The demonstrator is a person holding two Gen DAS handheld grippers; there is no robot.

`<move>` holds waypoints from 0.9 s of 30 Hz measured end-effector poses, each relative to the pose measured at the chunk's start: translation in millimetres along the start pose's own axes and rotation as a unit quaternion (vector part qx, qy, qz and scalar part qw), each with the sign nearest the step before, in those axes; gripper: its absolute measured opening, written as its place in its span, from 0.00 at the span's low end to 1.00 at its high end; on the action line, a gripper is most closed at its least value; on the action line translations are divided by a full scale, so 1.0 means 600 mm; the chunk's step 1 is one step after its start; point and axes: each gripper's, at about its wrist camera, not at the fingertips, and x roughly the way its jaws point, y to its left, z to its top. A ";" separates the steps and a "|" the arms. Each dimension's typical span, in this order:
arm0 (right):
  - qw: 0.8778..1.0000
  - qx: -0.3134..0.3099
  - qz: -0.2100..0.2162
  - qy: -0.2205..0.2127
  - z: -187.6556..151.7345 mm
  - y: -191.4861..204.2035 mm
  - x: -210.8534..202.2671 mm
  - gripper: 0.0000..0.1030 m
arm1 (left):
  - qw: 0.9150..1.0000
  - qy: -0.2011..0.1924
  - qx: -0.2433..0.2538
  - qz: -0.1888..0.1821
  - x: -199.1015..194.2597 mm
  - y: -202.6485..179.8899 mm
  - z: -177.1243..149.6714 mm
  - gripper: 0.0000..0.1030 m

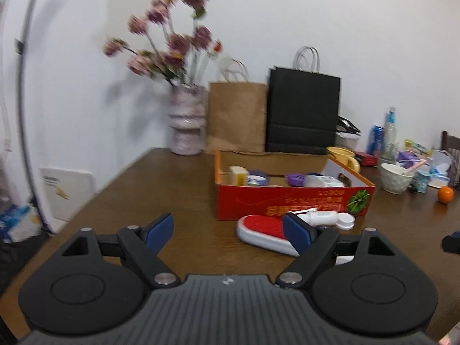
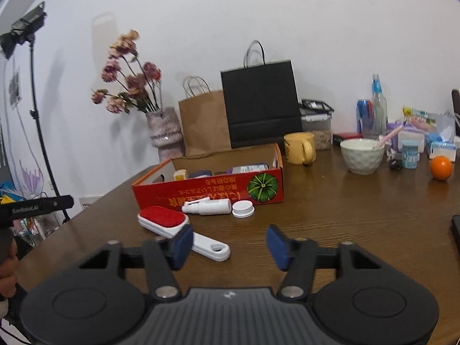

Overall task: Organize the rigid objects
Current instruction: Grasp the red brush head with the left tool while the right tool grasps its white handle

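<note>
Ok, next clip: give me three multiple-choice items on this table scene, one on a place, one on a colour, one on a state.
1. Where does the lint brush lie?
A. inside the box
B. on the table in front of the red box
C. beside the bowl

2. What colour is the mug?
A. yellow
B. green
C. black

3. How do the right gripper fingers stand?
A. shut on the white bottle
B. shut on the cap
C. apart, nothing between them

Answers: 1 B, the brush rests on the wood before the box; 2 A, yellow beside the box; 3 C, only bare table between the fingers.

"GenRobot.AI" on black bar [image 2: 37,205], upside-down yellow script on red box [image 2: 210,189]
</note>
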 end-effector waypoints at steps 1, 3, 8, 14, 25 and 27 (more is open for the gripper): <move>1.000 -0.003 0.000 0.004 0.002 -0.002 0.012 0.50 | 1.000 0.014 -0.002 -0.002 0.027 -0.001 0.005 0.80; 1.000 -0.011 0.001 0.016 0.003 -0.003 0.040 0.50 | 0.999 0.034 -0.002 0.014 0.068 -0.004 0.006 0.70; 0.998 -0.017 -0.013 0.055 -0.005 0.011 0.104 0.50 | 0.998 0.049 -0.022 -0.019 0.127 0.014 0.000 0.70; 0.997 -0.021 -0.014 0.070 -0.008 0.018 0.141 0.44 | 0.994 0.081 -0.026 -0.065 0.209 0.026 0.023 0.71; 0.993 -0.002 0.010 0.116 -0.020 0.016 0.202 0.28 | 0.975 0.162 -0.082 -0.128 0.319 0.046 0.003 0.52; 0.993 -0.001 0.005 0.118 -0.025 0.023 0.204 0.26 | 0.971 0.161 -0.100 -0.143 0.321 0.050 0.002 0.43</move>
